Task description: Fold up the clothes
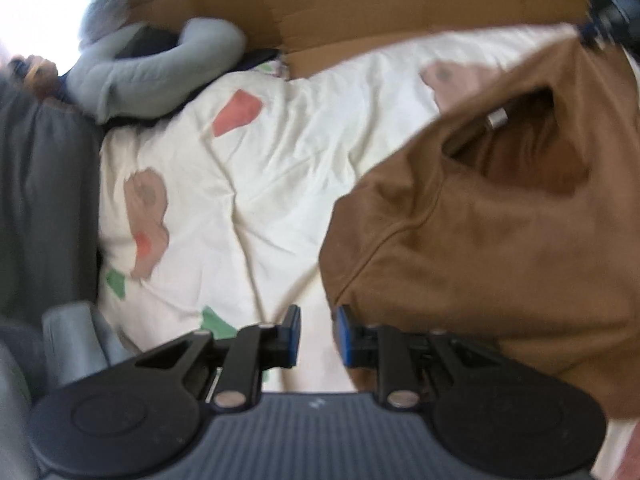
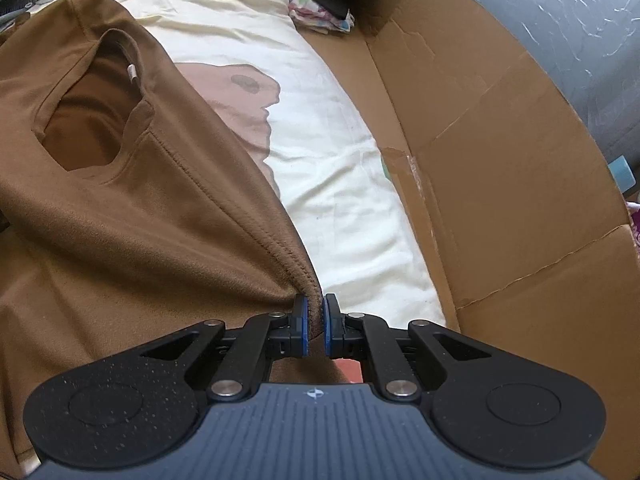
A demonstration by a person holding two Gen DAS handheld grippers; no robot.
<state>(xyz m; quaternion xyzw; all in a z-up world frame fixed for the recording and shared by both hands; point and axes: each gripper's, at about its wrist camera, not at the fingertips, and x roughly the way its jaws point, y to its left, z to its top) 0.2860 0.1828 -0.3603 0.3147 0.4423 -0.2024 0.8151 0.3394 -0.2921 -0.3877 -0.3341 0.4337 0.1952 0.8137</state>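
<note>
Shirt: a brown shirt (image 2: 132,216) lies bunched on the bed, on top of a cream sheet (image 2: 340,184) printed with pink, red and green shapes.
Shirt position: in the left wrist view it fills the right side; in the right wrist view it fills the left side.
Shirt direction: the neck opening (image 2: 88,120) faces up and gapes open; a shoulder seam runs from the collar down to the right hand-held gripper, and the cloth is drawn taut along that line. Its full long axis cannot be told, since the hem is out of view.
Label: a small pale tag (image 2: 132,72) sits inside the collar; no writing on it can be read.
Right hand-held gripper (image 2: 315,332): clenched on a fold of the shirt's edge, the blue pads pinching the cloth.
Left hand-held gripper (image 1: 318,336): jaws parted with nothing between them, over the sheet just beside the shirt's edge.
Surroundings: flattened cardboard (image 2: 500,168) lines the far side of the bed; a grey garment (image 1: 160,76) lies heaped at the sheet's far corner.
</note>
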